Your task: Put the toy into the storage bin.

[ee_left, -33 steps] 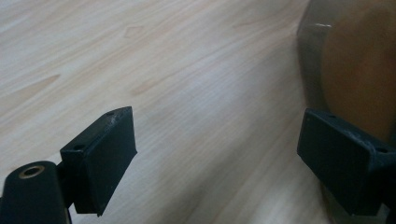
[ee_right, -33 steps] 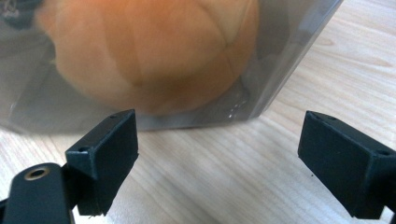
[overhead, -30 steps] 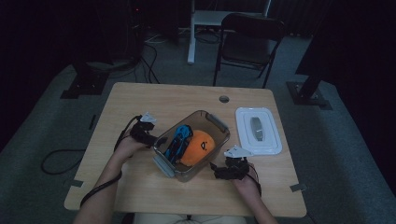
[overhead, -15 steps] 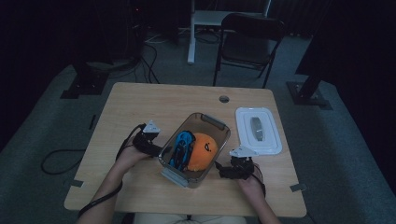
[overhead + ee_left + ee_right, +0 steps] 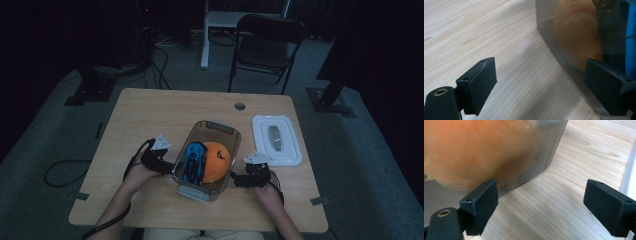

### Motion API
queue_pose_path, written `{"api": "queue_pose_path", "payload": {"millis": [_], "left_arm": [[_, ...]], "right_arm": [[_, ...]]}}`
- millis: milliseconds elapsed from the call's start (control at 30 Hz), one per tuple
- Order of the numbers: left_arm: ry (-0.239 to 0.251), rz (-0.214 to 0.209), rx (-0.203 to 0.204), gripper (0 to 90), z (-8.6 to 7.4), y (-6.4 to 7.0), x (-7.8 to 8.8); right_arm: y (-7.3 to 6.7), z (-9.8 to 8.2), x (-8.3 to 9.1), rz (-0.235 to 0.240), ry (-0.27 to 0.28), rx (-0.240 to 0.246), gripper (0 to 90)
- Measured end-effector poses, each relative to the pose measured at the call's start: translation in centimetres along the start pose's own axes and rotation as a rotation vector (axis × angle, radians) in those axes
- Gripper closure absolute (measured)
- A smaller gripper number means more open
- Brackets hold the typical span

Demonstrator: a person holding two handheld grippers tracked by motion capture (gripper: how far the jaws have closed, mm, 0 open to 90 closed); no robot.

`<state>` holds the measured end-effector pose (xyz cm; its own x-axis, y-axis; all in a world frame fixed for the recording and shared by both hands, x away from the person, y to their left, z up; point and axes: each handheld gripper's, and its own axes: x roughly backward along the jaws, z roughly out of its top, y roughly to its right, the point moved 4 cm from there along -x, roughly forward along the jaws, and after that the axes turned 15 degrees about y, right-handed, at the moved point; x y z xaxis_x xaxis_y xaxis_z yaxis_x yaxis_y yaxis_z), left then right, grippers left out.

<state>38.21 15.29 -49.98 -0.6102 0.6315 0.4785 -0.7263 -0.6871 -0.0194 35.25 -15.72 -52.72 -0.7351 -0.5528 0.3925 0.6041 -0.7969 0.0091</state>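
A clear plastic bin [image 5: 215,126] sits mid-table, holding an orange rounded thing [image 5: 218,156] and a blue-and-black thing [image 5: 192,161]. My left gripper [image 5: 169,167] is at the bin's left wall and my right gripper [image 5: 236,179] is at its right wall. In the left gripper view the gripper [image 5: 541,72] is open over bare wood. One jaw is close against the bin's curved wall [image 5: 564,37], and I cannot tell whether it touches. In the right gripper view the gripper [image 5: 541,192] is also open, with wood between the jaws. The bin [image 5: 549,145] and the orange thing [image 5: 474,145] lie just beyond its left jaw.
A white lid [image 5: 276,140] lies flat to the right of the bin, and its edge [image 5: 630,170] is close to my right gripper. The wooden table [image 5: 165,115] has a small hole [image 5: 240,106] near its far edge. A folding chair [image 5: 265,40] stands beyond the table.
The bin has turned from a diagonal lie to nearly lengthwise, its near end swinging right. My left gripper came nearer and to the right along with it. The right gripper barely moved.
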Motion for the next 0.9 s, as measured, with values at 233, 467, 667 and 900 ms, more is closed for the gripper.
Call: {"api": "queue_pose_path", "payload": {"millis": [233,467,667,900], "left_arm": [[-0.023,-0.024,-0.019,12.1,0.1,1.1,0.4],[-0.042,-0.008,-0.02,12.1,-0.1,1.6,1.2],[-0.054,-0.011,-0.014,11.8,-0.2,2.2,1.4],[-0.055,-0.067,-0.033,10.9,0.0,4.4,0.7]], "right_arm": [[0.9,0.1,-0.4,-0.004,0.009,-0.014,12.5],[1.1,0.7,-1.6,-0.011,0.024,0.014,15.0],[1.6,1.3,-2.6,0.015,0.006,0.028,15.0],[2.9,1.0,-2.3,0.017,0.008,0.008,17.5]]}}
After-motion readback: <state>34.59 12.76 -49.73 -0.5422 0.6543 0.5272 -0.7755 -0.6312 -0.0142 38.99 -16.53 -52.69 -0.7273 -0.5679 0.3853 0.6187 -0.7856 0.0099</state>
